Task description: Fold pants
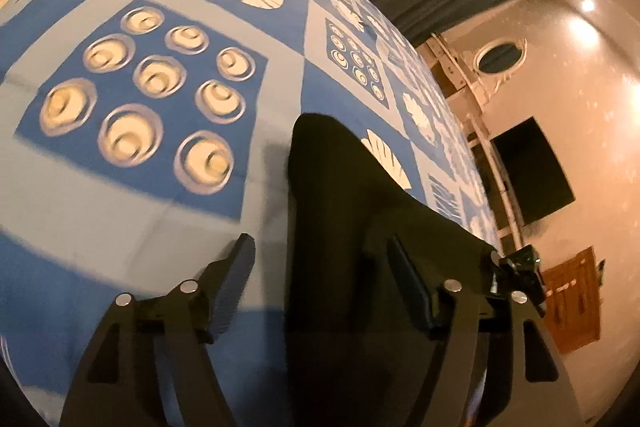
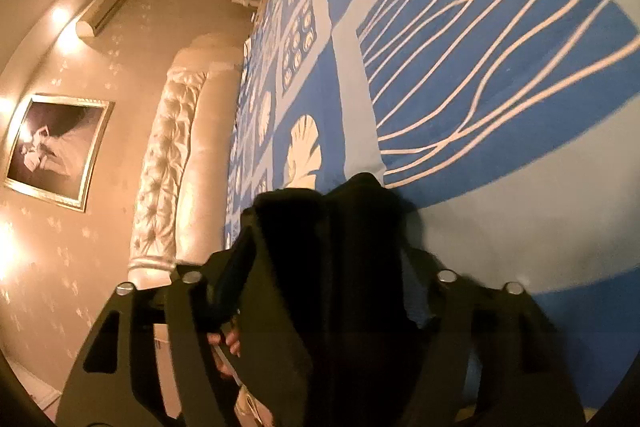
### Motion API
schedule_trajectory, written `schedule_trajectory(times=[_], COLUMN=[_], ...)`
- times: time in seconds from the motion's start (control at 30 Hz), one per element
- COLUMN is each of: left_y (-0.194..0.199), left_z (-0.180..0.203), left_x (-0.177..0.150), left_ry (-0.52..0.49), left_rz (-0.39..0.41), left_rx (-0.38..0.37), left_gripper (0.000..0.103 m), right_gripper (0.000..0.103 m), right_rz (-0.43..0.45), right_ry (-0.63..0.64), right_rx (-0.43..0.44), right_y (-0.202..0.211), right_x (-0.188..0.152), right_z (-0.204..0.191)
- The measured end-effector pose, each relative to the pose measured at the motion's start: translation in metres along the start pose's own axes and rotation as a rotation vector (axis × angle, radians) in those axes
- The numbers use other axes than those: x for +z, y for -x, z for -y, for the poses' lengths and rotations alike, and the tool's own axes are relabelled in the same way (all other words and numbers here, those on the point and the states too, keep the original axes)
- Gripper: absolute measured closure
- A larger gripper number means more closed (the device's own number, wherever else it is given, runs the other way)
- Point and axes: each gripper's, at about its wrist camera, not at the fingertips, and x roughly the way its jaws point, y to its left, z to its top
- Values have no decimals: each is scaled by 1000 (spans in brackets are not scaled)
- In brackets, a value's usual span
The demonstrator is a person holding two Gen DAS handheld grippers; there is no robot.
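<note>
Black pants (image 1: 344,211) lie as a dark folded strip on the blue and pale patterned bedspread (image 1: 160,187). My left gripper (image 1: 320,241) is open and straddles the strip's near end. Its left finger (image 1: 236,275) rests over bare bedspread, clear of the cloth, and its right finger (image 1: 408,283) is over the black fabric. In the right wrist view the pants (image 2: 352,227) bunch up between the fingers of my right gripper (image 2: 326,243), which stands open around them. The right gripper (image 1: 516,267) also shows at the strip's right edge in the left wrist view.
The bedspread (image 2: 500,227) runs far on both sides. A cream tufted headboard (image 2: 168,147), a framed picture (image 2: 56,151) and a wall air conditioner (image 2: 108,11) lie beyond the bed. A dark screen (image 1: 532,171), a wooden cabinet (image 1: 572,299) and a person's fingers (image 2: 228,343) also show.
</note>
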Motion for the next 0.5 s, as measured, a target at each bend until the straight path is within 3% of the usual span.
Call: schedule_trajectory(times=[0.27, 0.5], left_y=[31, 47], left_z=[-7, -5], left_x=[-47, -86], left_ry=[46, 122], left_rz=[-14, -29], left_rx=[-1, -74], left_gripper=[35, 35], right_gripper=[31, 28], right_rz=[0, -43], right_ry=[-25, -8], right_rx=[-4, 11], right_y=[29, 39], right_x=[-34, -81], right_z=[10, 13])
